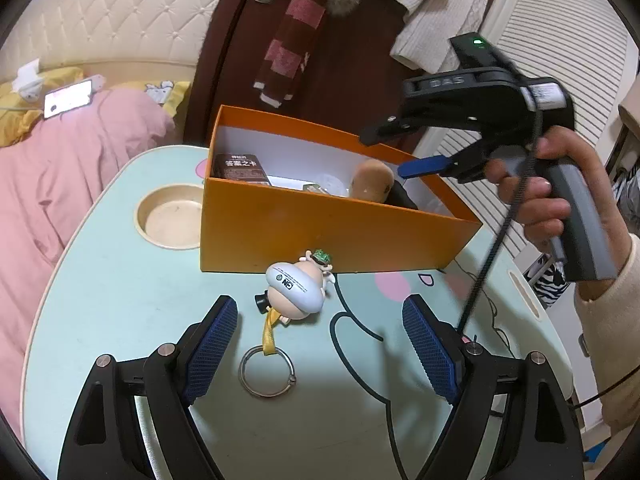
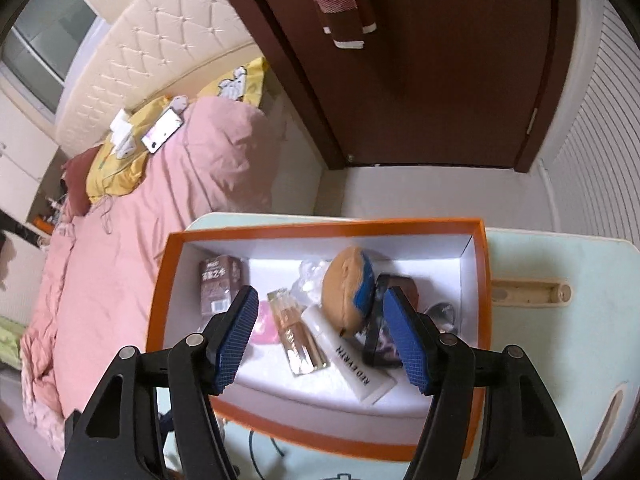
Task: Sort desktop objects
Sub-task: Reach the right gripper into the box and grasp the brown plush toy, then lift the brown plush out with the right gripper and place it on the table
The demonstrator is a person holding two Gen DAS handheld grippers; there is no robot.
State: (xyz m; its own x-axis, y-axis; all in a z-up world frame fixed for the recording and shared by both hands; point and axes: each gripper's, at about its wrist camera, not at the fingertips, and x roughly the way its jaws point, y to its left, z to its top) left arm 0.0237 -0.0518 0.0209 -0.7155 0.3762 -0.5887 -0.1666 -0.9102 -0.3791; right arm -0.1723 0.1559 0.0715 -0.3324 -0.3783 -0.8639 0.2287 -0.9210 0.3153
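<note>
An orange box (image 1: pixel 320 232) stands on the mint table (image 1: pixel 120 300). In front of it lies a cartoon figure keychain (image 1: pixel 298 292) with a yellow strap and a metal ring (image 1: pixel 267 372). My left gripper (image 1: pixel 320 352) is open and empty, low over the table, its fingers either side of the keychain. My right gripper (image 1: pixel 404 152) hangs over the box's right end; in its own view it (image 2: pixel 320 336) is open and empty above the box (image 2: pixel 160 280). Inside lie a brown plush toy (image 2: pixel 346 288), a white tube (image 2: pixel 348 356), a perfume box (image 2: pixel 298 332), a dark card box (image 2: pixel 218 284) and a dark case (image 2: pixel 384 344).
A round cup holder (image 1: pixel 170 216) is sunk in the table left of the box. A slot groove (image 2: pixel 528 294) lies right of the box. A bed with a pink quilt (image 1: pixel 60 168) flanks the table's left. A brown door (image 2: pixel 420 80) stands behind.
</note>
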